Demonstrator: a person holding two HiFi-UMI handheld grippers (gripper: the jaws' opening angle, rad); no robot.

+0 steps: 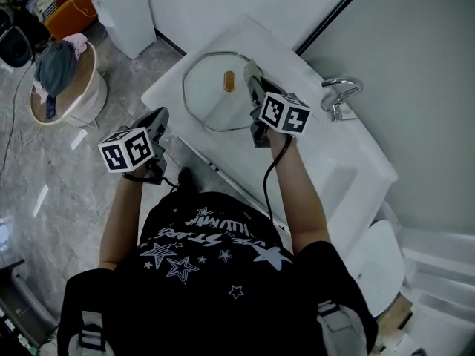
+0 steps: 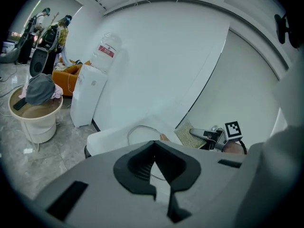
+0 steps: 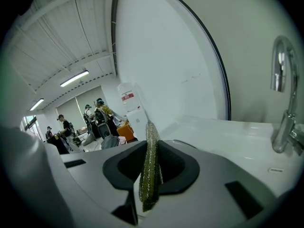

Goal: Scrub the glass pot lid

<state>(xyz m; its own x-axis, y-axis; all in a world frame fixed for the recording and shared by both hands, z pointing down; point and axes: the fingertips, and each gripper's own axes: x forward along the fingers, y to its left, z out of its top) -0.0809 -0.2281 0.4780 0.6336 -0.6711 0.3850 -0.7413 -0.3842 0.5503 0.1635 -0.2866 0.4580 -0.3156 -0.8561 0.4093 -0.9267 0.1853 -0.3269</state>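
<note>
On a white sink counter [image 1: 326, 154] the glass pot lid [image 1: 211, 99] lies flat at 12 o'clock, the right gripper [image 1: 256, 87] pinching a scouring pad [image 3: 150, 170] by its 3 o'clock rim, the left gripper [image 2: 153, 160] closed and empty at 9 o'clock, so scrubbing looks hardly begun.

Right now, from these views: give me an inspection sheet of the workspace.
Surface: white counter, with a faucet at its far side.
Job's things: glass lid lying on the counter; scrub pad held near the lid's rim.
Clutter: nothing seen on the counter.
Grippers: right gripper shut on the scrub pad; left gripper shut, empty, held off the counter's edge.
Cables: black cable runs from the right gripper along the arm.
Surroundings: round stand piled with clothes, water dispenser, people far in the background.
</note>
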